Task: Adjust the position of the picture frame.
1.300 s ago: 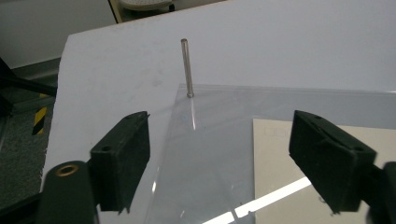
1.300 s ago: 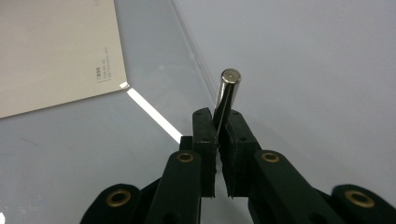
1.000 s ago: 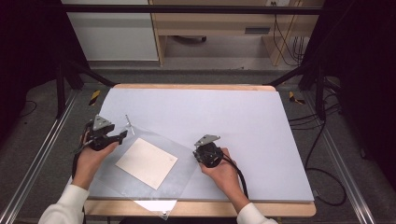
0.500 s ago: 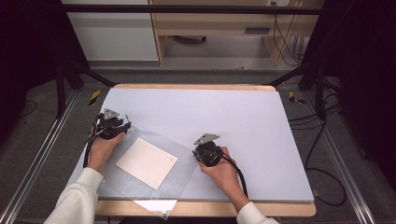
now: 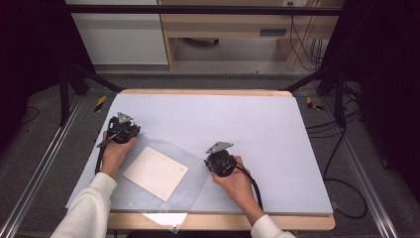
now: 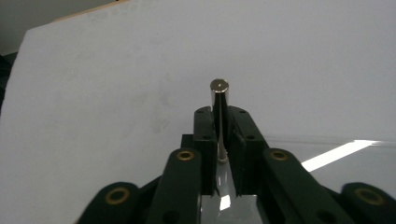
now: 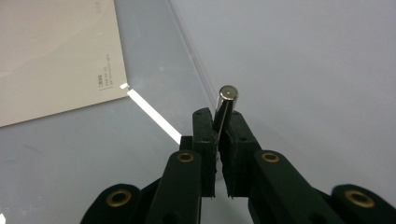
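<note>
1. Compared with a second ago, the left gripper (image 5: 122, 130) has shifted from the table's left edge inward to the far-left corner of the clear plastic sleeve (image 5: 193, 163), and its jaws have just been closing; they now pinch that sleeve's thin edge.
2. This suggests both corners are now secured, so the sleeve could be lifted or spread.
3. The right gripper (image 5: 219, 157) is clenched on the sleeve's right edge, unmoved.
4. The sleeve lies flat on the pale grey table mat (image 5: 257, 124), with the cream rectangular paper sheet (image 5: 155, 172) inside it.
5. Both hands rest low, nearer the person than their grippers.
</note>
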The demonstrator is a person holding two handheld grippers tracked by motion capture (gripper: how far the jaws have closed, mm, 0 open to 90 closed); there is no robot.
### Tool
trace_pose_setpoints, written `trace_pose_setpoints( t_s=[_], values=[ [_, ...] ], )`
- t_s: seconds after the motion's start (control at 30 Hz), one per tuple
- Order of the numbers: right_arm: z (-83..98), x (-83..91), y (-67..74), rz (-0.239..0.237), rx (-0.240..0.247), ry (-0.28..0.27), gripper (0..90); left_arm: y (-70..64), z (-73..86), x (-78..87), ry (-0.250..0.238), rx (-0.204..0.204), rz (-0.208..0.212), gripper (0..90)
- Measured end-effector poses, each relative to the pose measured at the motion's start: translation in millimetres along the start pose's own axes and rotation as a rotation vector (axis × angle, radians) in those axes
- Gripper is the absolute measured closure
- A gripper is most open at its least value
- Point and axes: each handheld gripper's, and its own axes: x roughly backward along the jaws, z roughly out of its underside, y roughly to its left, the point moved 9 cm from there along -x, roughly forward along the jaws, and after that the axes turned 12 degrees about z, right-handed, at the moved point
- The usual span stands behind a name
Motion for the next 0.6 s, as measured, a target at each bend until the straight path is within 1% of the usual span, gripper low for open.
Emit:
trace_pose_setpoints(
  t_s=[0.1,0.17,0.27,0.43,0.5,0.53,0.6],
  values=[
    [0.0,0.1,0.0,0.000,0.000,0.000,85.1,0.1,0.0,0.2,-0.002,0.014,0.006,82.7],
    [-0.1,0.0,0.0,0.002,-0.004,-0.001,85.1,0.7,0.0,0.6,-0.012,0.039,0.020,83.5],
    [-0.4,-0.2,0.1,0.004,-0.006,-0.004,84.9,0.6,0.0,0.9,-0.011,0.037,0.022,83.8],
    [-1.5,-0.9,0.4,0.002,-0.024,-0.005,84.7,0.2,-0.9,1.4,-0.008,0.042,0.024,84.1],
    [-2.6,-1.5,0.5,-0.001,-0.031,-0.010,84.9,0.8,-1.1,2.1,-0.005,0.046,0.032,84.3],
    [-2.7,-1.6,0.4,0.001,-0.031,-0.013,85.1,1.0,-1.7,2.9,-0.010,0.054,0.037,84.5],
    [-2.9,-1.0,-0.4,-0.008,-0.032,-0.013,85.2,0.6,-3.7,5.9,-0.014,0.052,0.041,84.7]
  ],
)
